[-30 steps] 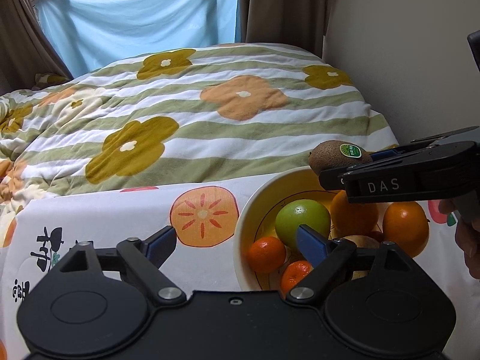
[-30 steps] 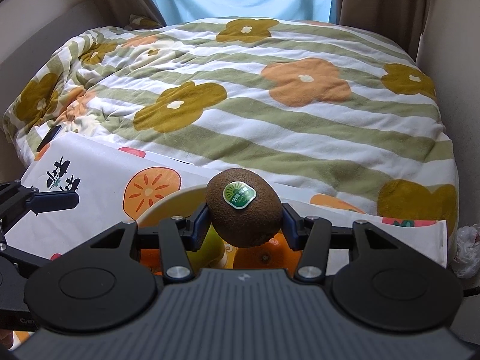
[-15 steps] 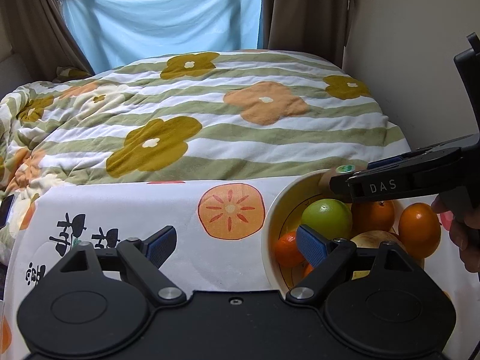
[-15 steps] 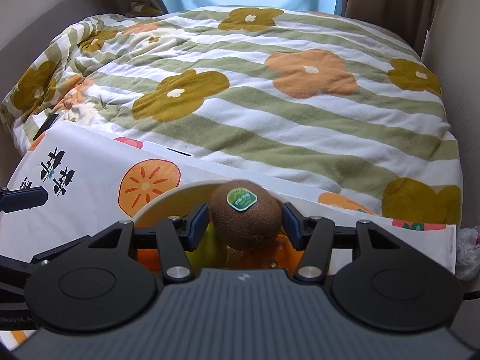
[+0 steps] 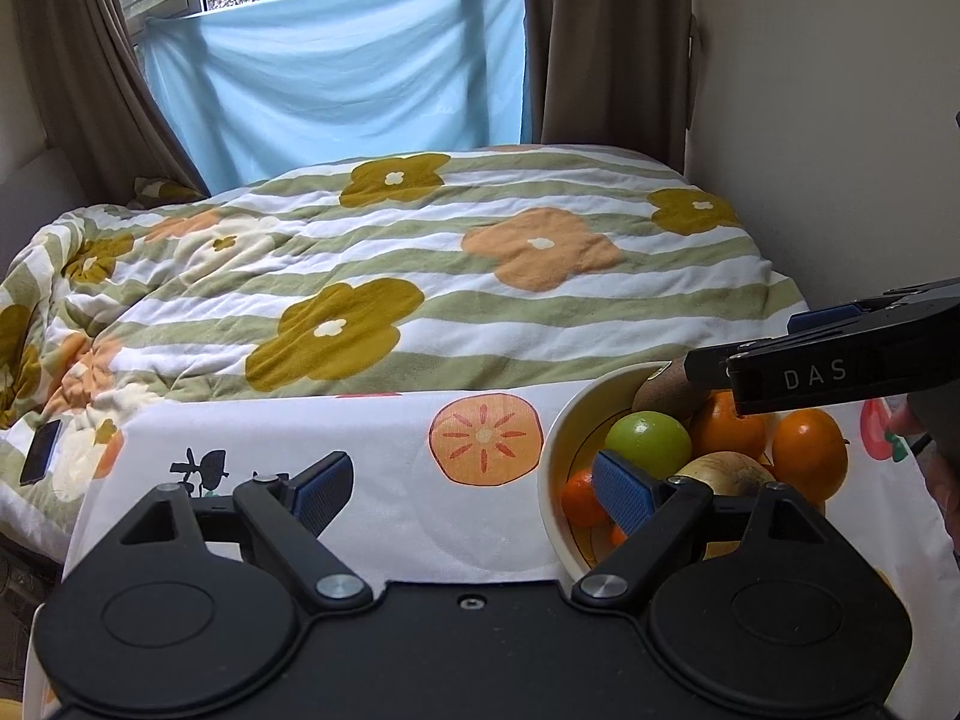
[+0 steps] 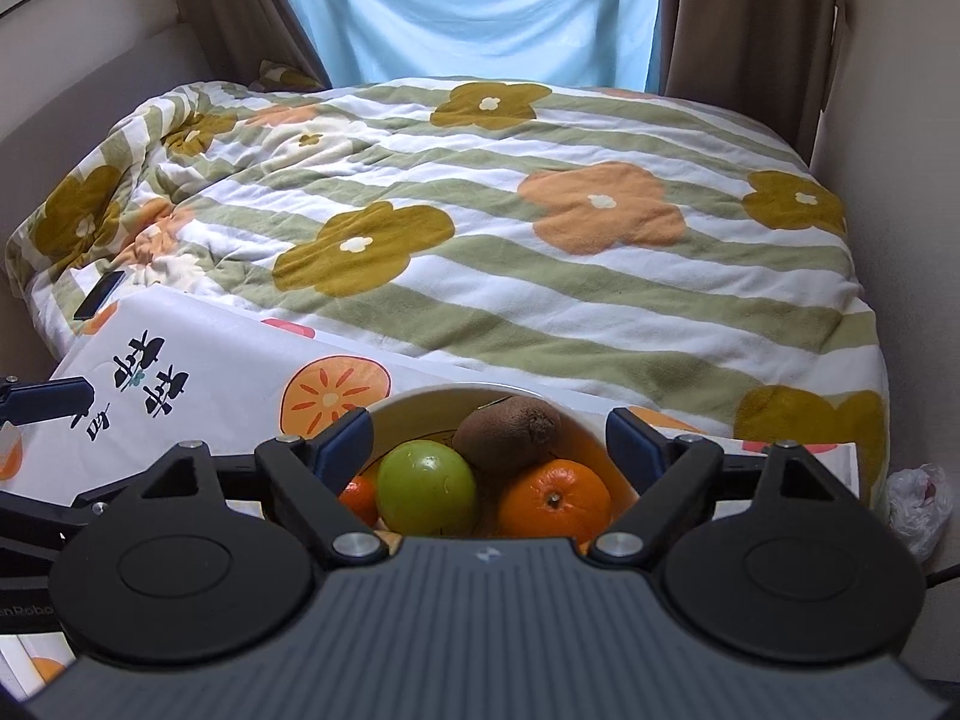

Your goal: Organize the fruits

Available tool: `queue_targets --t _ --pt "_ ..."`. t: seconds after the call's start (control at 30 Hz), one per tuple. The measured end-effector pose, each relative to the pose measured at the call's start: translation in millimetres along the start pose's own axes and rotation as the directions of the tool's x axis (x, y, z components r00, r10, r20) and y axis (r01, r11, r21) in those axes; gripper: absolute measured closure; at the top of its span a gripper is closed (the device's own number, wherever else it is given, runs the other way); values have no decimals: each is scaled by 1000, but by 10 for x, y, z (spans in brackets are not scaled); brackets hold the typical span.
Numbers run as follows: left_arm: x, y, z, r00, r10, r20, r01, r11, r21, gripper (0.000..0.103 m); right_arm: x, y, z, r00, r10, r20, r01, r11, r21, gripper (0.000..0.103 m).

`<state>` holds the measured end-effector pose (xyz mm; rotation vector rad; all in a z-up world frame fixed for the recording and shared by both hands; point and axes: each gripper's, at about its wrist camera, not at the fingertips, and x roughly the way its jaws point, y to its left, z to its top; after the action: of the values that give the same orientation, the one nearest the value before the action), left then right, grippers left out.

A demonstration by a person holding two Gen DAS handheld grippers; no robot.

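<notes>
My right hand-held gripper (image 6: 489, 435) hangs over the bowl (image 6: 420, 405) with its fingers spread wide and nothing between them. Just beyond them the kiwi (image 6: 507, 433) lies in the bowl, against the far wall, resting on the green apple (image 6: 426, 486) and the orange (image 6: 555, 501). A small mandarin (image 6: 358, 492) shows at the apple's left.

My left hand-held gripper (image 5: 474, 489) is also spread apart and holds nothing; it sits low over the white cloth (image 5: 390, 450) on the tabletop, with its right finger (image 5: 624, 492) in front of the bowl's (image 5: 555, 450) near rim. From this side the bowl holds the green apple (image 5: 648, 444), the kiwi (image 5: 669, 396) partly hidden behind the other gripper's (image 5: 840, 354) arm, two oranges (image 5: 810, 447), a pale fruit (image 5: 723, 474) and a mandarin (image 5: 579, 498).

A printed persimmon (image 5: 486, 439) lies on the cloth just left of the bowl. Beyond the tabletop is the bed with its striped, flowered quilt (image 5: 420, 276); a phone (image 5: 41, 452) lies on it at the far left. A blue sheet (image 5: 336, 78) hangs over the window between brown curtains (image 5: 606, 42). A plastic bag (image 6: 921, 504) sits beside the bed at right.
</notes>
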<state>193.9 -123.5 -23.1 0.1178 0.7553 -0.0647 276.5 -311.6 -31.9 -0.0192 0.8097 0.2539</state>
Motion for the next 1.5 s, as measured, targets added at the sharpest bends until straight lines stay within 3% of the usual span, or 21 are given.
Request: queue_targets --t 0.23,0.47,0.73,0.87,1.13,1.5 --pt "-646 157 -84 994 -20 107 19 1000 12 13 -780 262 -150 992 -70 104 67 997 34 3" --pt "-1267 319 -292 980 -37 197 34 999 17 13 -1586 631 -462 968 -153 199 147 988 48 3" --pt "-1716 504 -564 973 -45 224 41 999 23 10 -2173 883 -918 947 -235 218 209 968 136 0" --pt "-1852 558 -707 971 -45 236 41 999 22 0 -2329 1001 -1124 932 -278 232 250 958 140 0" --pt "-1991 649 -963 973 -28 231 30 1000 -2 0 -2399 1150 -1378 933 -294 208 264 951 160 0" --pt "-2047 656 -1010 970 -25 240 26 1000 -3 0 -2420 1204 -1418 936 -289 203 257 952 168 0"
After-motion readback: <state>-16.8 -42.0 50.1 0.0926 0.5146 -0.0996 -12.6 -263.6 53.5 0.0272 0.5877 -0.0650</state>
